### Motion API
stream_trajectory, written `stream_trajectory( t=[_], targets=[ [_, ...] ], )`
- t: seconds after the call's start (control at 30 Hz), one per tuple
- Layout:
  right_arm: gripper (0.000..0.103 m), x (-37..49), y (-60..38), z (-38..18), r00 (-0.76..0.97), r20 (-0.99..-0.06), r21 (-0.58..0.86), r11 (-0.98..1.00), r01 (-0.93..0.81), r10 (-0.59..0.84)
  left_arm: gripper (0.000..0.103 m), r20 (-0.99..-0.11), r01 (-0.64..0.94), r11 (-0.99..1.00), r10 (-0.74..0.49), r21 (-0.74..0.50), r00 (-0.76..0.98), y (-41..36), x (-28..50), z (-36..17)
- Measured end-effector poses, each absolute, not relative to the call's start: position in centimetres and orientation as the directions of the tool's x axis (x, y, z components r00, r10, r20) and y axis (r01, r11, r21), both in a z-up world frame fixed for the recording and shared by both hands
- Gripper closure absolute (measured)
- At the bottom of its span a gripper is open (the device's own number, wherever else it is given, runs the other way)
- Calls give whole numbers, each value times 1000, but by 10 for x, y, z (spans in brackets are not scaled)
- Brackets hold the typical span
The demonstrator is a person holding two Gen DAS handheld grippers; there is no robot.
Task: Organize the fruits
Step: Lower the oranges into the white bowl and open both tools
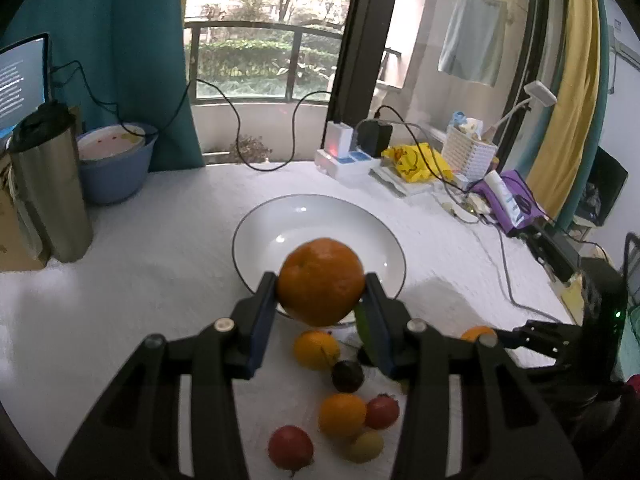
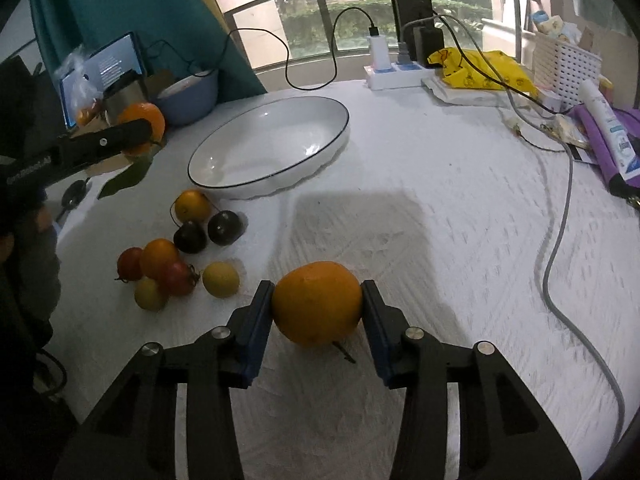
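Note:
My left gripper (image 1: 321, 292) is shut on a leafy orange (image 1: 320, 282) and holds it in the air over the near rim of the empty white plate (image 1: 320, 216). The same orange (image 2: 142, 126) shows at the left in the right wrist view. My right gripper (image 2: 318, 308) is shut on a second orange (image 2: 317, 303), low over the white cloth in front of the plate (image 2: 268, 148). Several small fruits lie on the cloth: orange, red, yellow and dark ones (image 2: 176, 252), also below the left gripper (image 1: 340, 392).
A steel flask (image 1: 48, 184) and a blue bowl (image 1: 116, 164) stand at the back left. A power strip (image 2: 394, 74), yellow bag (image 2: 480, 70), white basket (image 2: 564, 66) and cables (image 2: 560, 240) crowd the right side. A tablet (image 2: 102, 76) leans behind.

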State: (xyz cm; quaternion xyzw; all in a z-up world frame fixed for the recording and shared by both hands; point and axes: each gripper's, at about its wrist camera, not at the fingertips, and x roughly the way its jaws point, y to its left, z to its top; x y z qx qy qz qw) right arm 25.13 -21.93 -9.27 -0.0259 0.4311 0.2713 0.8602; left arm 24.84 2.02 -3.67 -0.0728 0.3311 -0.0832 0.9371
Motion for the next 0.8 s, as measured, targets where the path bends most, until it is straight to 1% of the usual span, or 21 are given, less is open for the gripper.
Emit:
stream_trajectory(
  t=[0.37,0.57,0.8],
  targets=[
    [57,297,-186,-62,528,-709,126,820,-559,468,59,-597,121,978,-201,-172,776,30,284,-45],
    [57,335,-156,-52,539,-689,105,802,-588,485,59,-628,120,979,-200,-167,752,38,318,-61],
    [57,376,-129,-60,510,-703,136,797,-588,496,59,-666,97,983,-179,-158,724,46,347,-76]
  ],
)
